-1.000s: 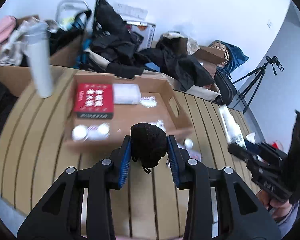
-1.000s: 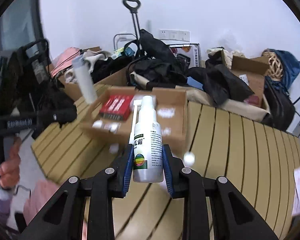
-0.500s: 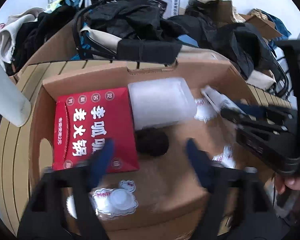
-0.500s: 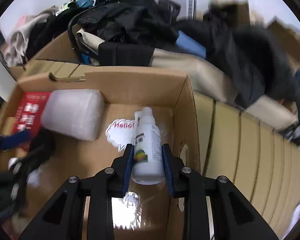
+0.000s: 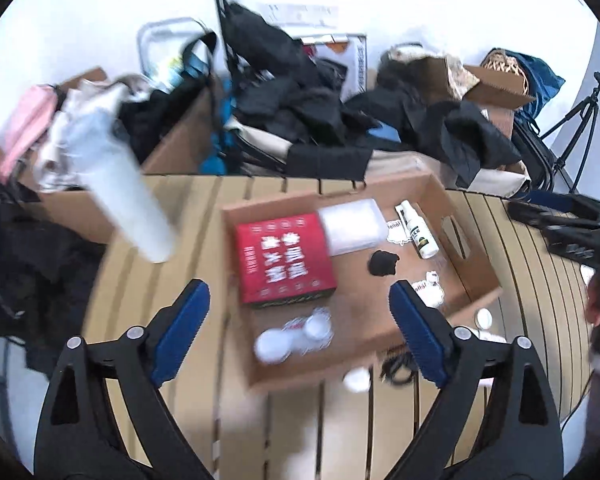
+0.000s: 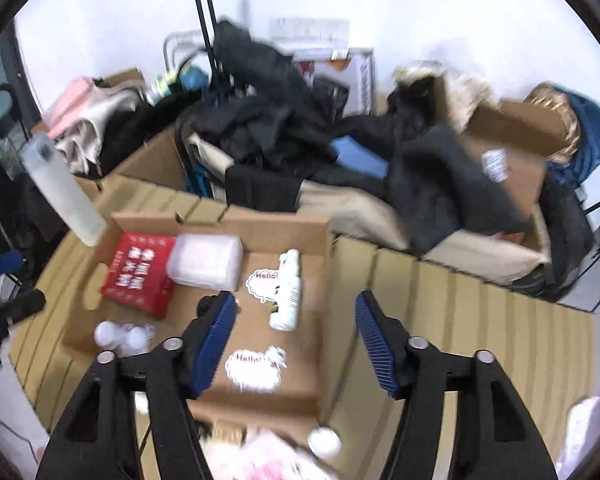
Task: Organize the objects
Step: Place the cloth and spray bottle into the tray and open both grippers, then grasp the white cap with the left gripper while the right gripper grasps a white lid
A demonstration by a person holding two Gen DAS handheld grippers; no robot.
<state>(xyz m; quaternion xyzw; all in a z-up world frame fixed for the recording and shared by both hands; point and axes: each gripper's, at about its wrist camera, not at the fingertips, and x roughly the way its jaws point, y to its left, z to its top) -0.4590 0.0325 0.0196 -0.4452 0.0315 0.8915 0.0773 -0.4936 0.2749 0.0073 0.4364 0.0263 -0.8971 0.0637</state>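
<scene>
An open cardboard box (image 5: 476,276) (image 6: 324,228) lies on the slatted wooden table. In it lie a red packet (image 5: 284,260) (image 6: 138,274), a clear plastic case (image 5: 352,226) (image 6: 204,262), a white spray bottle (image 5: 418,230) (image 6: 288,292), a small black fuzzy object (image 5: 382,263), white round lids (image 5: 292,338) (image 6: 120,334) and "Hello" stickers (image 6: 254,368). My left gripper (image 5: 298,338) is open and empty above the box's near edge. My right gripper (image 6: 294,338) is open and empty above the box's right part.
A tall white tumbler (image 5: 130,196) (image 6: 64,194) stands on the table left of the box. Small white caps (image 5: 358,380) (image 6: 324,442) and a black cord (image 5: 396,366) lie near the box's front. Dark clothes, bags and cardboard boxes (image 6: 508,148) are piled behind the table.
Both grippers opened and pulled back. The black fuzzy object left the left gripper and the spray bottle left the right gripper; both now lie in the box.
</scene>
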